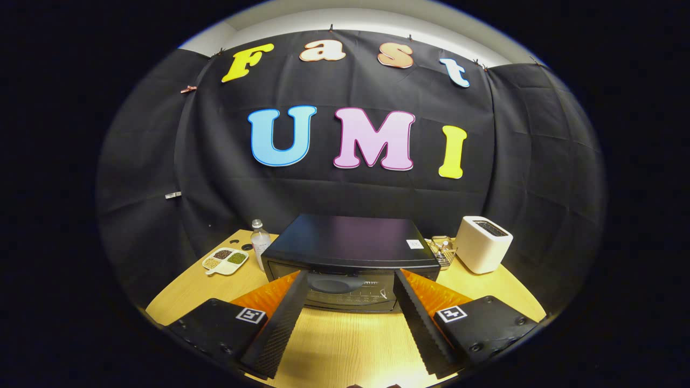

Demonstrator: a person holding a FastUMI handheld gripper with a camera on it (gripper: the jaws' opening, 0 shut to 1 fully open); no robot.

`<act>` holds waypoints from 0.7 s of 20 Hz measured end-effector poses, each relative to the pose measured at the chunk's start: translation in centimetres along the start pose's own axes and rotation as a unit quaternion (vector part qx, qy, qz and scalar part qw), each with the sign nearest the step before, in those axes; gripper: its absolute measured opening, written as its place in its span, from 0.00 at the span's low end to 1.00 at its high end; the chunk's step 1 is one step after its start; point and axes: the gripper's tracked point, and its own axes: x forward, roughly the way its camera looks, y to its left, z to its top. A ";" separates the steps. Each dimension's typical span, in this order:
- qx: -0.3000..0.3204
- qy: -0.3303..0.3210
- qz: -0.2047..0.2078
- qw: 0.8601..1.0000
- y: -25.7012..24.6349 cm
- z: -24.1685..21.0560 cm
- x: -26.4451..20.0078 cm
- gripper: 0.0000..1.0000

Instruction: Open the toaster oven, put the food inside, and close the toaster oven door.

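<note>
Pale wood table (345, 350) underfoot, spreading out to a black cloth wall. Black oven (350, 253) at the middle of it, door shut, just ahead of the fingers and framed between their tips. Gripper (349, 293) spread wide, holding nothing, bare tabletop between the two fingers (280, 328). White toaster (482, 243) right of the oven, well apart from it. Small wire basket (443, 250) tucked between oven and toaster, contents too small to tell. Clear bottle (260, 241) upright just left of the oven's corner. White divided dish (225, 260) left of the bottle, dark, green and tan grains in separate compartments.
</note>
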 end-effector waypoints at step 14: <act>-0.021 0.058 0.008 0.998 2.5 -4.1 10.6 0.99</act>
